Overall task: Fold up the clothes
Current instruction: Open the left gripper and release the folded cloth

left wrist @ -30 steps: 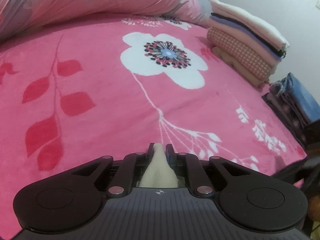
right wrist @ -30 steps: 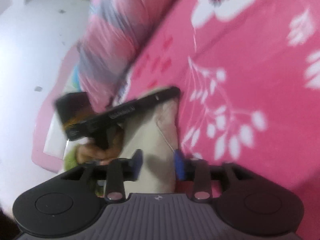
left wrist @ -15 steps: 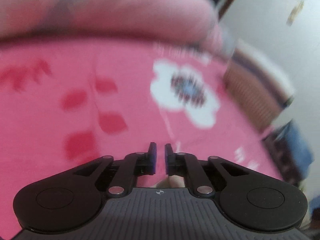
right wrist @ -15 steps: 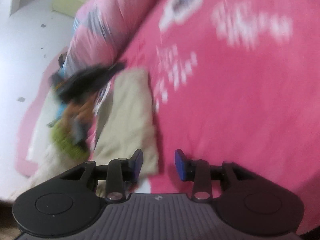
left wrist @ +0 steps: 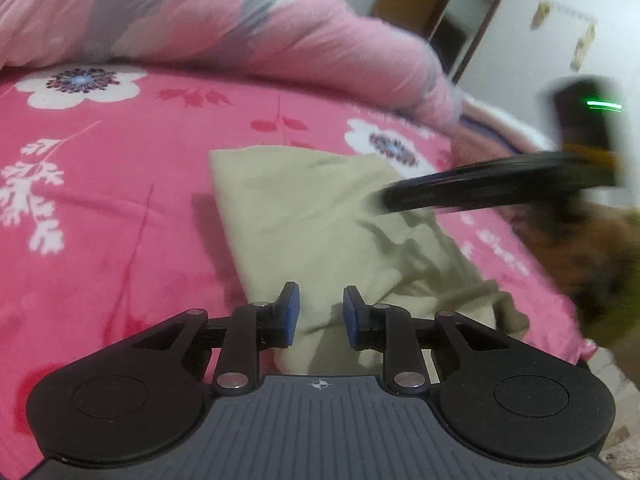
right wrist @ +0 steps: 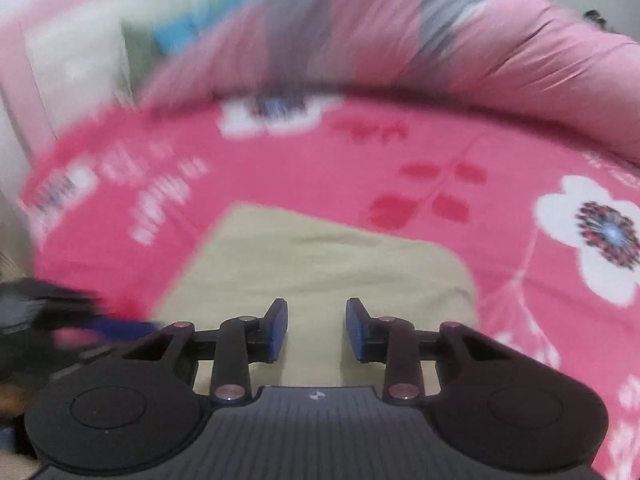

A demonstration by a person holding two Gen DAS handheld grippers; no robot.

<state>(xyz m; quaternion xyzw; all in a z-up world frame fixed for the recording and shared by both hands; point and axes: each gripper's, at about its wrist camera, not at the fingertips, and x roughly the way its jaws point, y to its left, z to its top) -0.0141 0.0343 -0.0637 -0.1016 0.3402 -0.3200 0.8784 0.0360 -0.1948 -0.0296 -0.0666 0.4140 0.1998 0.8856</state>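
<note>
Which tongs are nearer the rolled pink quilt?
Right, probably. Right tongs reach over the beige garment toward the quilt; left tongs hang back at the garment's near end. Left jaws just opened further, right just closed some; neither grips anything.

— What's in front of you?
— Your beige garment (left wrist: 320, 216), folded to a rough rectangle, lies on the pink floral bedspread (left wrist: 100, 208); its near right part is rumpled.
</note>
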